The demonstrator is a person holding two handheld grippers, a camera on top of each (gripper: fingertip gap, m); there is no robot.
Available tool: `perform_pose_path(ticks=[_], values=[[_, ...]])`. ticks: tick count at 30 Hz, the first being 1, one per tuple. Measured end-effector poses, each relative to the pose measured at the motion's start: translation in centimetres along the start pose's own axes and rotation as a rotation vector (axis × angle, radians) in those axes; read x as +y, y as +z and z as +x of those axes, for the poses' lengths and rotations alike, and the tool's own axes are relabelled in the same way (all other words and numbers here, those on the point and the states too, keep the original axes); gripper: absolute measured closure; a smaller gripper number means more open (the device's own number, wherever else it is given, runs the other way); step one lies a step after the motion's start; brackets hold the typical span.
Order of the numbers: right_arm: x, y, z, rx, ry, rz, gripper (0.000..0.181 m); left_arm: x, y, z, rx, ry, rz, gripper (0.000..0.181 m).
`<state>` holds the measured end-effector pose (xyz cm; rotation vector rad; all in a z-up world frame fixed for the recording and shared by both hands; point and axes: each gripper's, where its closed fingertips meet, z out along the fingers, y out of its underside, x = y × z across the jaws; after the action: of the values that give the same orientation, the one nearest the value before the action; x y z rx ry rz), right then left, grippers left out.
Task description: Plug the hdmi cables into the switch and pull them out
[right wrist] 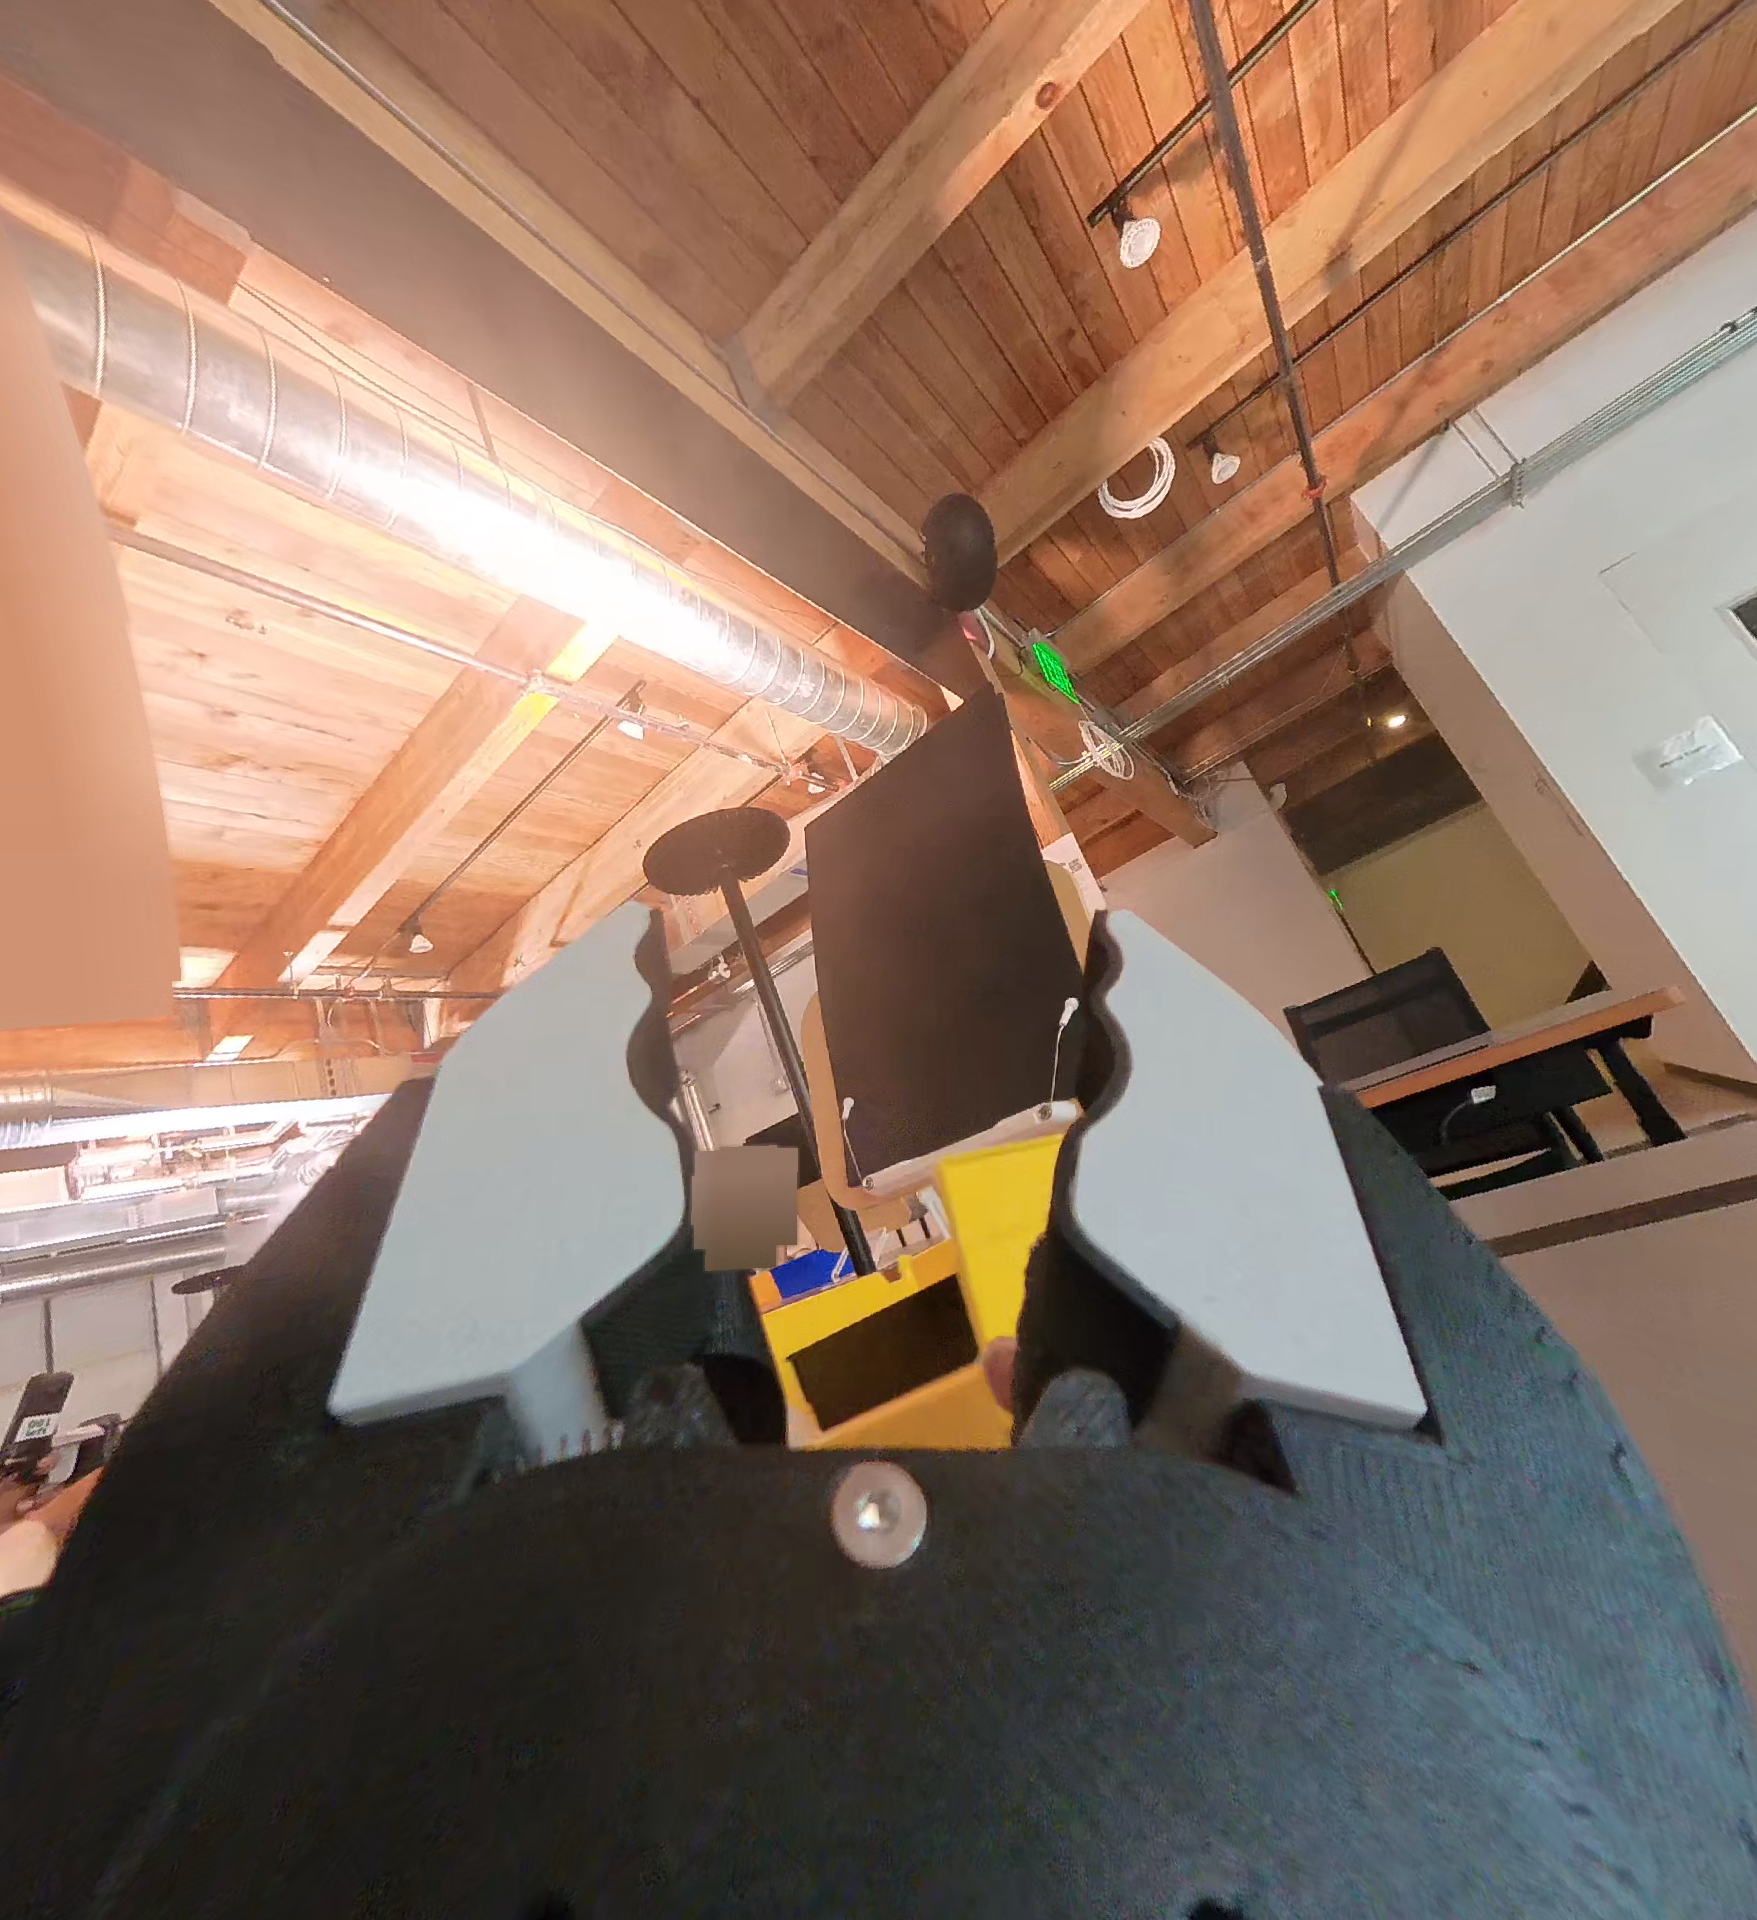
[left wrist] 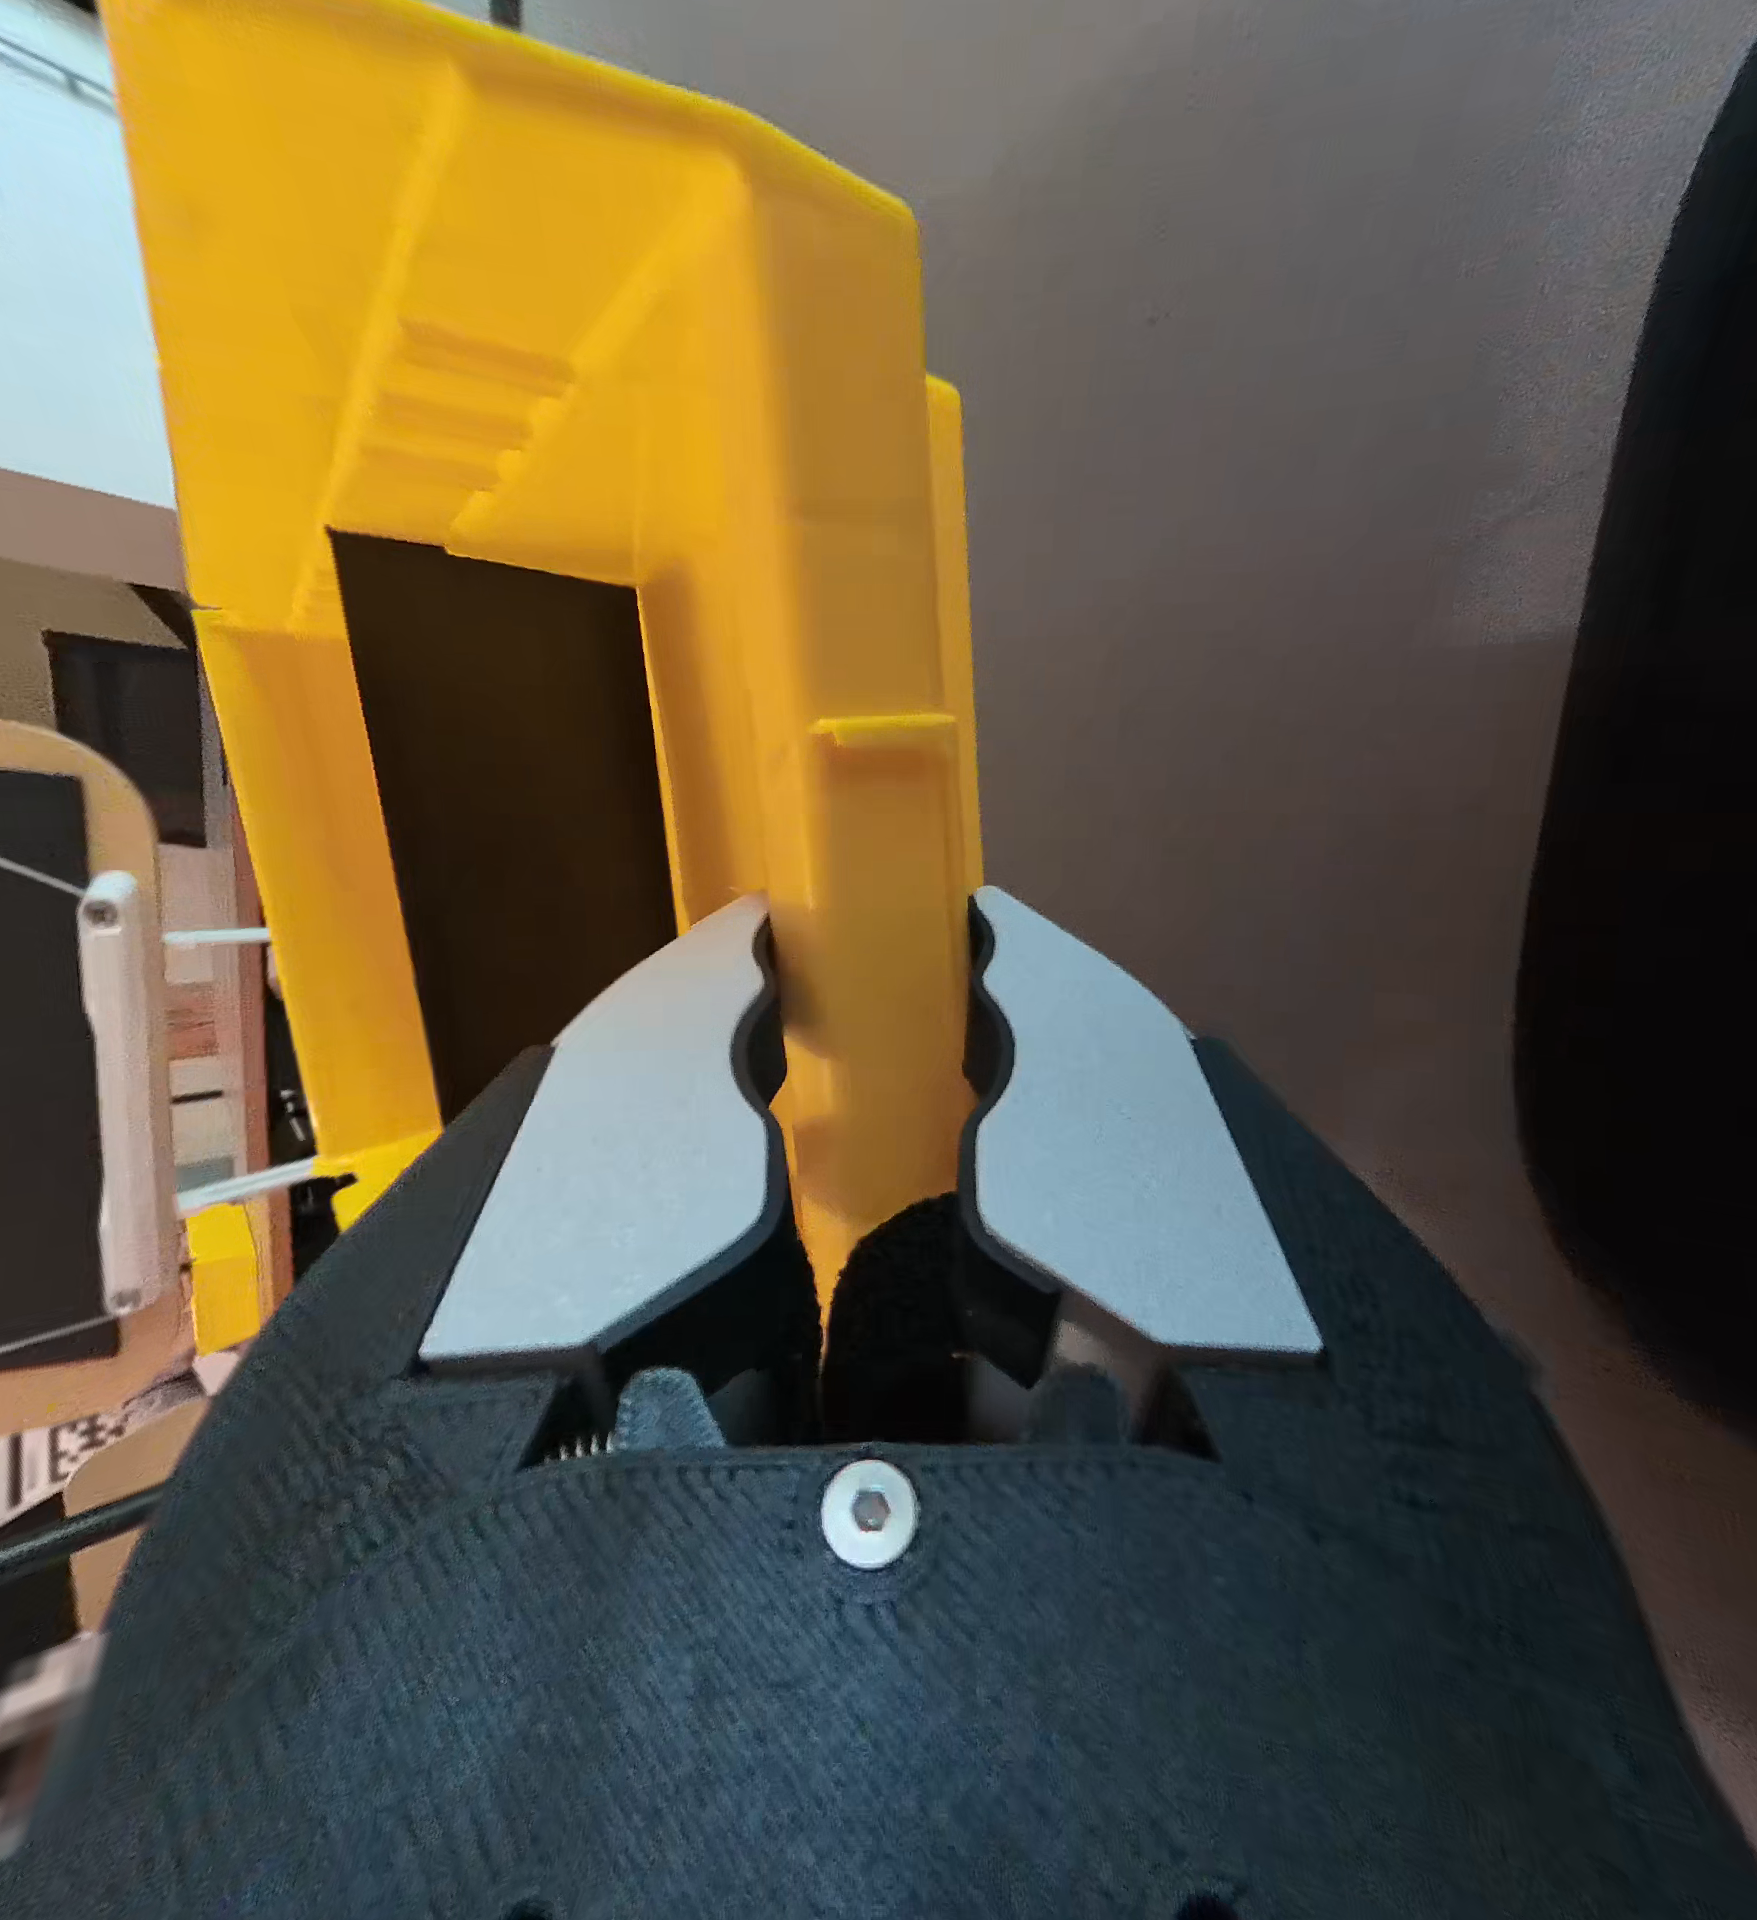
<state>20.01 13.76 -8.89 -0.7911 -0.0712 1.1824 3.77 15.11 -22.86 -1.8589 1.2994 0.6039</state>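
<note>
Left claw is clamped on a yellow frame, its two grey fingers pressing a yellow rib from either side, so that hand is busy with a fixture, not a cable. Right claw is spread wide and holds nothing, pointing up toward the wooden ceiling and a silver duct. And the task's things? No HDMI cable and no switch show in either view, so where they lie can't be told from here. My read: plugging hasn't begun, this looks like a setup or rest pose. The next move calls for both claws to tip down toward the worktop, the left one to let go of the yellow frame, then a search for a cable plug and the switch ports. Around them: a black panel tied with white cord above the yellow frame, a black pole with a disc beside it, a dark rounded shape close on the left view's right edge. Those stand close and could snag a swing downward.
</note>
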Motion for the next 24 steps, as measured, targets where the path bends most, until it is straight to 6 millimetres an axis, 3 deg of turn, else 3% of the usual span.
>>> perform_pose_path(ticks=[5,7,11,14,16,20,24], values=[[0.4,0.1,-0.4,-0.021,0.024,-0.027,0.105,0.4,1.2,1.9,0.001,0.045,0.005,0.15],[0.7,0.2,-0.6,-0.033,0.024,-0.045,0.105,0.0,1.0,2.4,0.026,-0.022,0.062,0.148],[2.0,0.2,-1.0,-0.063,0.05,-0.143,0.107,-1.7,-2.0,1.5,0.081,-0.259,0.271,0.126],[3.3,0.2,-1.6,-0.102,0.023,-0.22,0.108,-0.4,-5.7,-0.2,0.033,-0.431,0.385,0.113],[4.6,0.2,-2.6,-0.166,0.003,-0.293,0.113,2.9,-8.0,-1.3,-0.039,-0.551,0.382,0.113],[6.9,0.0,-4.5,-0.293,-0.003,-0.449,0.117,12.7,-11.9,-1.4,-0.128,-0.736,0.252,0.113],[9.6,0.1,-5.7,-0.363,-0.075,-0.636,0.097,22.6,-15.6,-1.6,-0.225,-0.804,0.07,0.113]])
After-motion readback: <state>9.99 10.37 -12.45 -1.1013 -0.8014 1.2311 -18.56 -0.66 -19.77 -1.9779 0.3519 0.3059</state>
